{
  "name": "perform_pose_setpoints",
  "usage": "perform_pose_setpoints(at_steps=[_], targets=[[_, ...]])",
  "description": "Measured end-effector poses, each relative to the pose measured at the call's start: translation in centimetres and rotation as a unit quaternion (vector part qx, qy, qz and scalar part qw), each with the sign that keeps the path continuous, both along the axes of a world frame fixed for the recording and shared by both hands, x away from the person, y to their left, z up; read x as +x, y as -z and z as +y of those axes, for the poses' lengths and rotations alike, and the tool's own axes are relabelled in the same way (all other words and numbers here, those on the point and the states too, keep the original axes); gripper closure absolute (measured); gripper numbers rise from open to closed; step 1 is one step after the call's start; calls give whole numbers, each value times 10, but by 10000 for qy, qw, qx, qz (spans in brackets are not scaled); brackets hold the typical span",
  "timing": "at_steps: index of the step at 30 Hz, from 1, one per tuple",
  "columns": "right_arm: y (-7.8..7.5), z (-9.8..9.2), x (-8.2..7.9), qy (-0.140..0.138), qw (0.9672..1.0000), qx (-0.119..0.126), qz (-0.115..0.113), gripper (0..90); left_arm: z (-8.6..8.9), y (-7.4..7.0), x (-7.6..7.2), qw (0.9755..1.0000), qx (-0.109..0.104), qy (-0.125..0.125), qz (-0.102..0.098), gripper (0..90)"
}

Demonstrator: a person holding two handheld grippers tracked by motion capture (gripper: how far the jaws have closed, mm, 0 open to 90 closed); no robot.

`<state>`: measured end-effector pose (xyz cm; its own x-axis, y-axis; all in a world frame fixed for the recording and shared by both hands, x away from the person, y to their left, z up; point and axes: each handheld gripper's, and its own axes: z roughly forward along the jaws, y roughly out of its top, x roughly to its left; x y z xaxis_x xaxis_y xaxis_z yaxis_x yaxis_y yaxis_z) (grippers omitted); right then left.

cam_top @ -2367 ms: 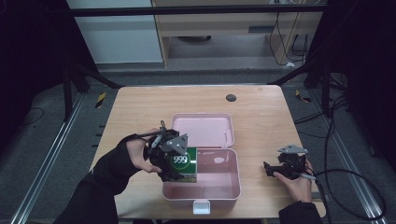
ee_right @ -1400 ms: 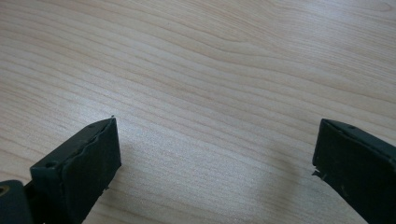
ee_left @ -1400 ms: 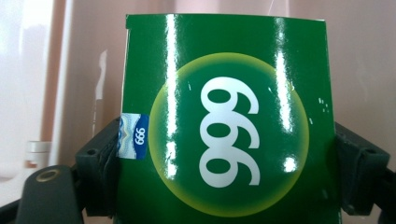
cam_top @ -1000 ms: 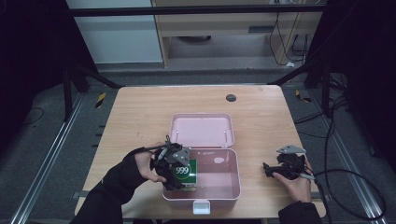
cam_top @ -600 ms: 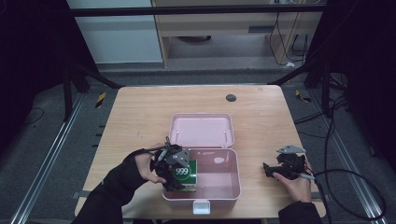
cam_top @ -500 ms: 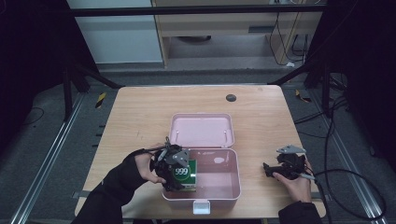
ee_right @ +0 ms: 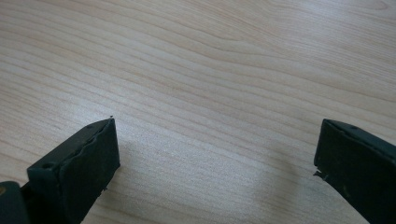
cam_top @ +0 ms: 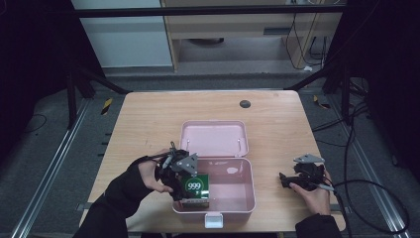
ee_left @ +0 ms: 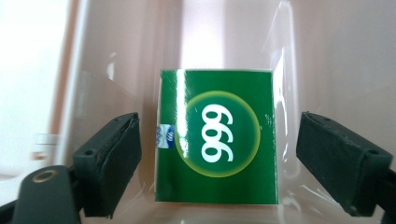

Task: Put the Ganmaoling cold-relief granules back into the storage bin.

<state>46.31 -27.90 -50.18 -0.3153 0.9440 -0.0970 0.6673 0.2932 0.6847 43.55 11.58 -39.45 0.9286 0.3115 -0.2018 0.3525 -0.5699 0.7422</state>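
Green box (cam_top: 194, 187) marked "999" sits inside the pink case (cam_top: 236, 198), at the case's left end, against the near-left wall. In the high view its printed face is up and tilted toward the camera, the digits reading upright; long axis cannot be told from here. In the left gripper view the green box (ee_left: 215, 136) lies between the jaws with the "999" turned on its side, reading bottom to top.

Left gripper (cam_top: 179, 171): at the case's left rim, jaws over the box. Jaws spread, a gap on each side of the box, no contact seen. Left hand (cam_top: 146, 173) comes in from the lower left, forearm angled toward the case.

Case lid (cam_top: 213, 139) lies open flat behind the base, latch tab (cam_top: 214, 219) at the near edge.

Right gripper (cam_top: 292, 180): on the table (cam_top: 148, 119), right of the case, well apart from it, pointing left. Jaws wide apart, bare wood between them. Right hand (cam_top: 313, 191) holds it from behind.
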Motion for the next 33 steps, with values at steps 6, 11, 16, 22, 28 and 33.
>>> perform_pose_setpoints(at_steps=[6, 11, 16, 22, 28, 33], targets=[[-1, -1, 0, 13, 10000, 7, -6, 5, 8, -20, -1, 9987, -456, -193, -94, 188], [-2, -1, -1, 13, 10000, 6, -7, 7, 19, -35, -1, 9968, -686, -337, -223, 223], [-2, -1, -1, 23, 10000, 15, -28, 8, 26, -42, -9, 9864, -1355, -930, -96, 254], [-3, -2, -2, 67, 9999, 37, -65, 10, 54, -45, -8, 9821, -1464, -1162, -222, 276], [-4, -2, -2, 85, 9999, 55, -122, 11, 77, -39, -8, 9769, -1538, -1454, -283, 286], [-4, -2, -2, 93, 9999, 61, -121, 12, 92, -24, -9, 9726, -1595, -1676, -245, 287]])
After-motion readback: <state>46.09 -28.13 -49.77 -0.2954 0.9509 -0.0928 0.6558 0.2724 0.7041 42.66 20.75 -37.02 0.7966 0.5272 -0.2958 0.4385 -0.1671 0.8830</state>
